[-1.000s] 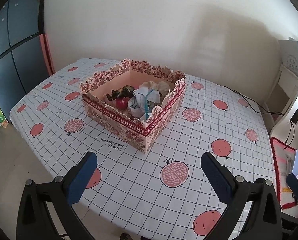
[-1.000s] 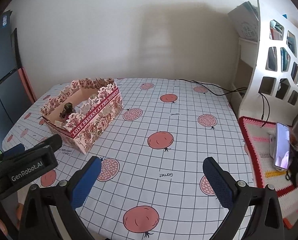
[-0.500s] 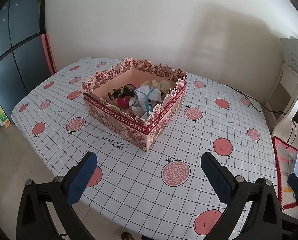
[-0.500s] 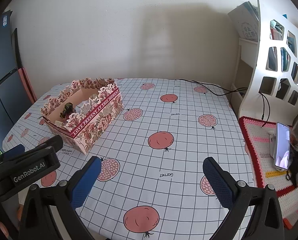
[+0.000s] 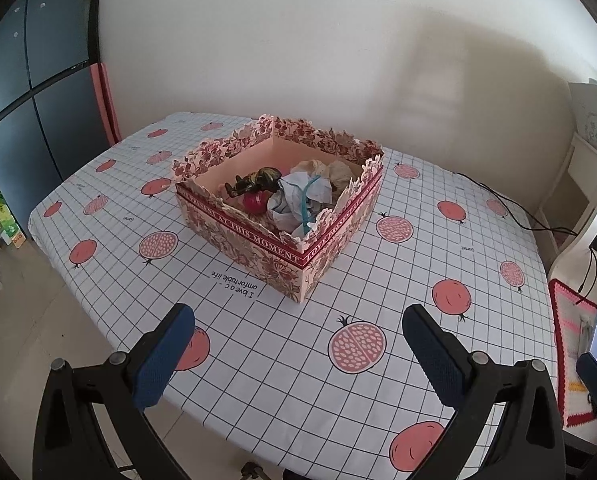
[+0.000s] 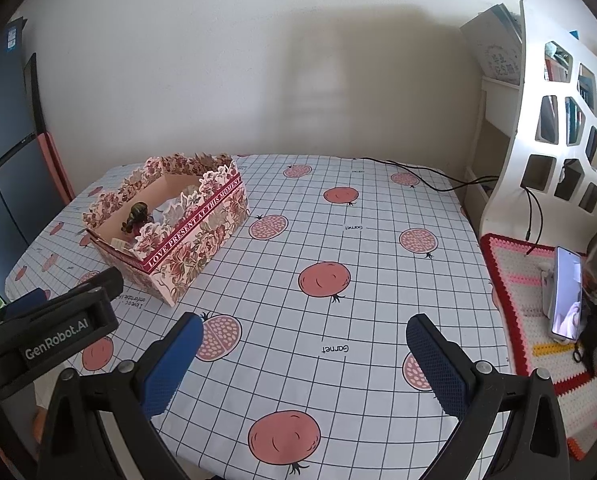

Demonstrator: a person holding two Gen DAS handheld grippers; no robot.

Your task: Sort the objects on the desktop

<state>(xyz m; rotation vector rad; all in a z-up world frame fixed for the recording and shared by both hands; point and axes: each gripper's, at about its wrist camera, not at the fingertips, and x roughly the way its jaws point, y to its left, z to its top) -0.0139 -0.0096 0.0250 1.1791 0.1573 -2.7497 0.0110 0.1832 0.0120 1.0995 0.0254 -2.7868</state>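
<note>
Your left gripper (image 5: 298, 346) and right gripper (image 6: 300, 356) hang with jaws spread, empty. The floral box (image 5: 282, 216), centre frame on the counter (image 5: 378, 304), holds everything already; reaching in carelessly could crumple its scalloped rim. It reads "LOVE PRESENT AT THIS MOMENT"; the left gripper reads "GenRobot.AI".

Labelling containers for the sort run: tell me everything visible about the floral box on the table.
The floral box is an open-topped rectangular box, apparently cardboard, printed with dark red flowers on pink, with scalloped lace-like top edges and a red band reading "LOVE PRESENT AT THIS MOMENT". The inside is plain pink. It sits upright on the pomegranate-print tablecloth, one corner towards the left wrist camera. Inside lie crumpled paper, a dark figurine and a red object. Neither gripper touches it.
</note>
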